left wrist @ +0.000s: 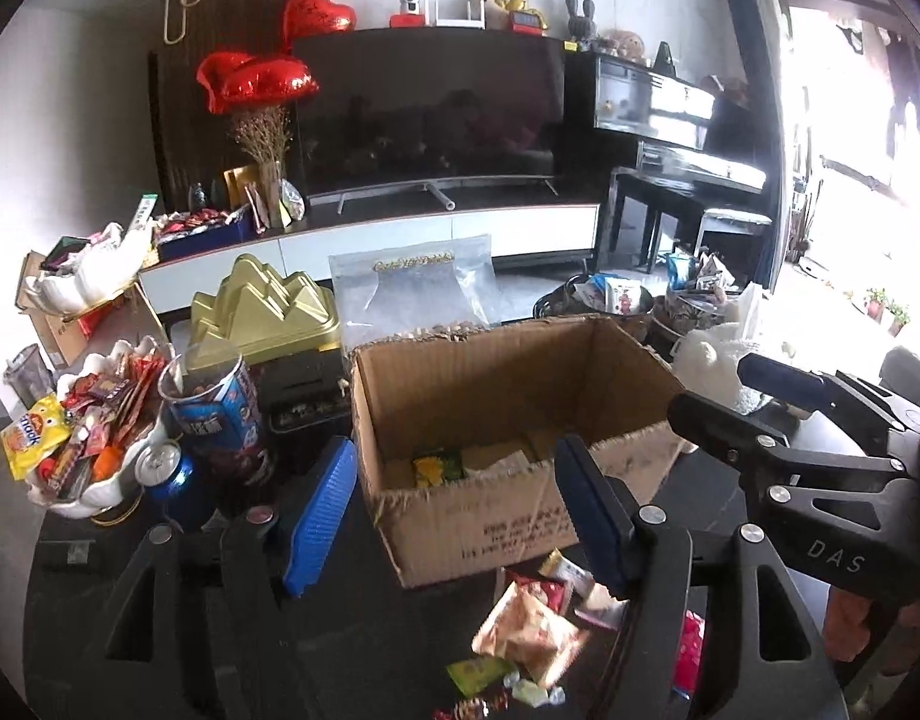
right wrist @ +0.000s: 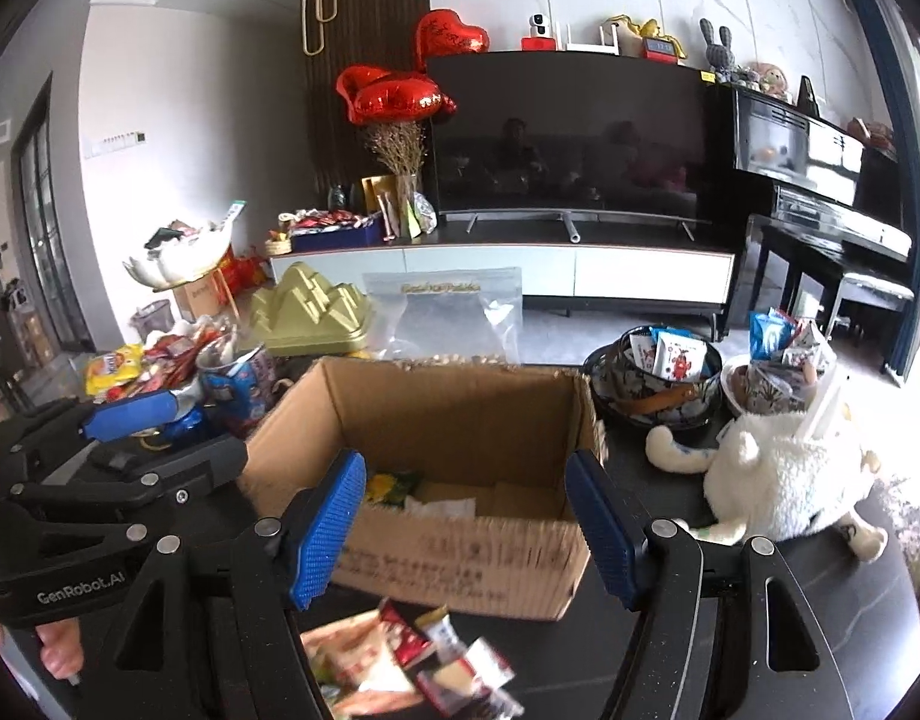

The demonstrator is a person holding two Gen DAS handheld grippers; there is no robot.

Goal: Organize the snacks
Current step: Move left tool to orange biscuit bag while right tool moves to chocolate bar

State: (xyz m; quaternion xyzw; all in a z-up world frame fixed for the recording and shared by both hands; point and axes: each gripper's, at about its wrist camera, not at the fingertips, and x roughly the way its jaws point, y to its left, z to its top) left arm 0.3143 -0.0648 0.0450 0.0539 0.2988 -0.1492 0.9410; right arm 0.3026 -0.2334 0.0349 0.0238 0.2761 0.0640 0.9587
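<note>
Dark counter [right wrist: 760, 612] carries an open cardboard box [right wrist: 460, 420]; loose snack packets [right wrist: 399, 660], seemingly blurred, lie before it. Both left tongs [left wrist: 460, 516] and right tongs [right wrist: 466, 534] gape wide, holding nothing.

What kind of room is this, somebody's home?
Most likely a home living room. A big television sits on a low cabinet, an upright piano stands by the window, and heart balloons decorate the wall. Up front, a cardboard box and loose snack packets crowd a dark table.

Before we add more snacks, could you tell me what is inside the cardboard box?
The cardboard box holds a yellow-green packet and pale packets; its front wall hides the near floor.
</note>
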